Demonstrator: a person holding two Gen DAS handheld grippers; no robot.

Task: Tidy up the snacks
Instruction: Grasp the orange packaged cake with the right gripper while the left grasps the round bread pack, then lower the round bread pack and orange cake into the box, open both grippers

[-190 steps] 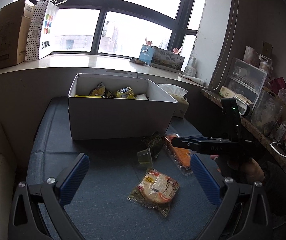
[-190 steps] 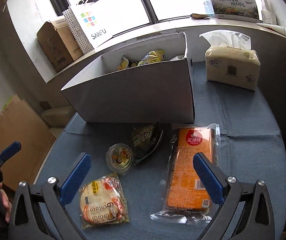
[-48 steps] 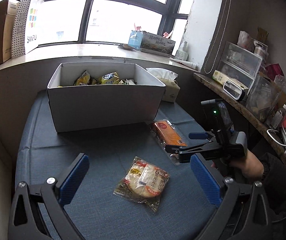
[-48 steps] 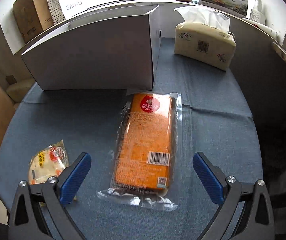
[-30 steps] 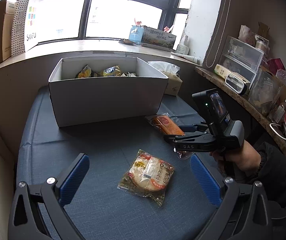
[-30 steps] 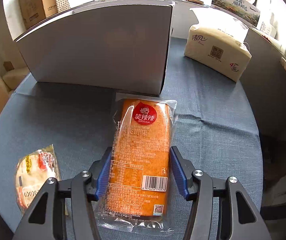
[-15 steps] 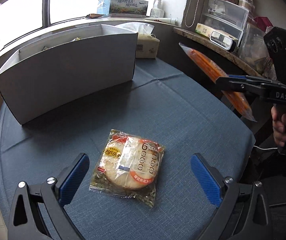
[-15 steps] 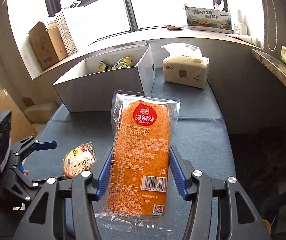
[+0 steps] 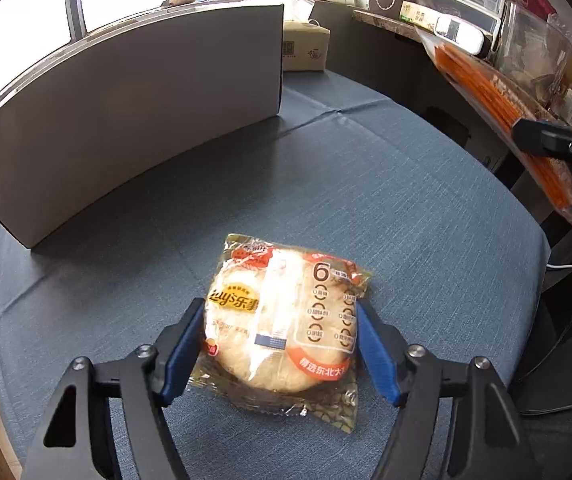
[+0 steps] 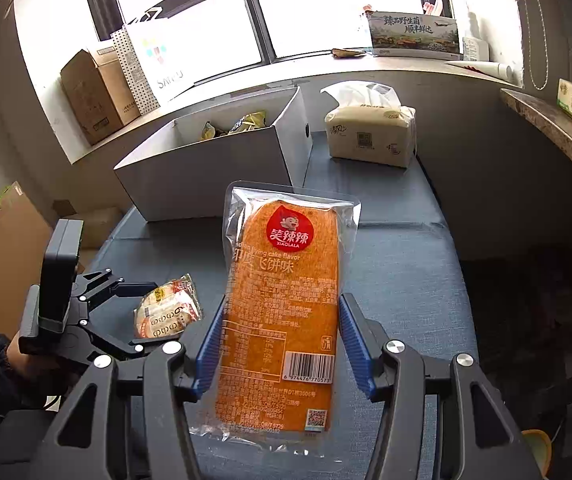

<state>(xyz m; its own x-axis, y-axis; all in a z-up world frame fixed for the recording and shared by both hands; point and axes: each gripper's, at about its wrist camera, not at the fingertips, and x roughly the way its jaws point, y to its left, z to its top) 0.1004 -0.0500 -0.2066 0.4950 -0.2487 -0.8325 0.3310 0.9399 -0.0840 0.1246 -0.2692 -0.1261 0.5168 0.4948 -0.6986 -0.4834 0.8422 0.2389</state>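
Observation:
My left gripper [image 9: 280, 344] is shut on a round bread pack [image 9: 282, 316] that lies on the blue table [image 9: 365, 184]. The pack also shows in the right wrist view [image 10: 168, 308], with the left gripper [image 10: 142, 312] around it. My right gripper [image 10: 280, 344] is shut on a long orange cake pack [image 10: 282, 316] and holds it up above the table. In the left wrist view that orange pack [image 9: 505, 108] hangs tilted at the far right. A white box [image 10: 214, 168] with several snack packs inside stands at the back of the table.
A tissue pack [image 10: 369, 132] stands right of the white box. On the windowsill are a brown carton [image 10: 94, 96], a white paper bag [image 10: 154, 56] and a printed box [image 10: 413, 34]. A cluttered shelf [image 9: 485, 8] runs along the right.
My left gripper has moved down and forward and closed on the round bread pack. My right gripper still holds the orange pack raised, about where it was.

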